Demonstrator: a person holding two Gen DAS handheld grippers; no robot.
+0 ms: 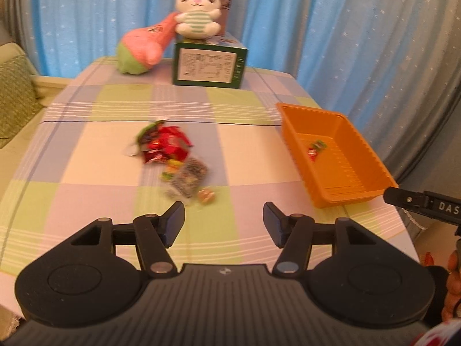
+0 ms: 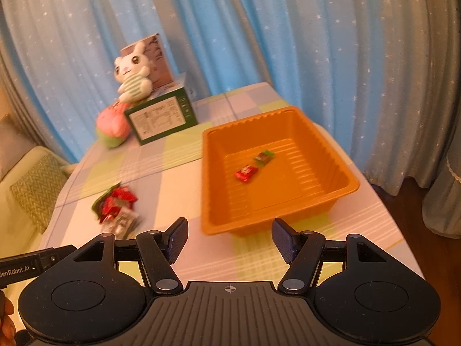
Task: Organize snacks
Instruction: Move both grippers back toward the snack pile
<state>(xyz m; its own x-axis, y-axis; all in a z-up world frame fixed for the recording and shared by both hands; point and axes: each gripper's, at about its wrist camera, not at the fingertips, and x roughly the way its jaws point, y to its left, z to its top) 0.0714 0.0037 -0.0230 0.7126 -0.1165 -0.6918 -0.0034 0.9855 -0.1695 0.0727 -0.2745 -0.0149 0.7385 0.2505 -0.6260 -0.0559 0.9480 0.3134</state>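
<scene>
A pile of snack packets [image 1: 170, 155], red, green and clear wrappers, lies on the checked tablecloth; it also shows in the right wrist view [image 2: 116, 206]. An orange tray [image 1: 354, 184] stands to the right and holds a red packet [image 2: 245, 173] and a green packet [image 2: 263, 157]. My left gripper [image 1: 224, 222] is open and empty, just short of the pile. My right gripper [image 2: 230, 240] is open and empty, in front of the tray's near wall [image 2: 247, 225].
A green box [image 1: 209, 65] with a plush rabbit [image 1: 197, 14] on it stands at the table's far side, beside a pink and green plush toy [image 1: 142, 47]. Blue curtains hang behind. A sofa [image 1: 14, 98] is to the left.
</scene>
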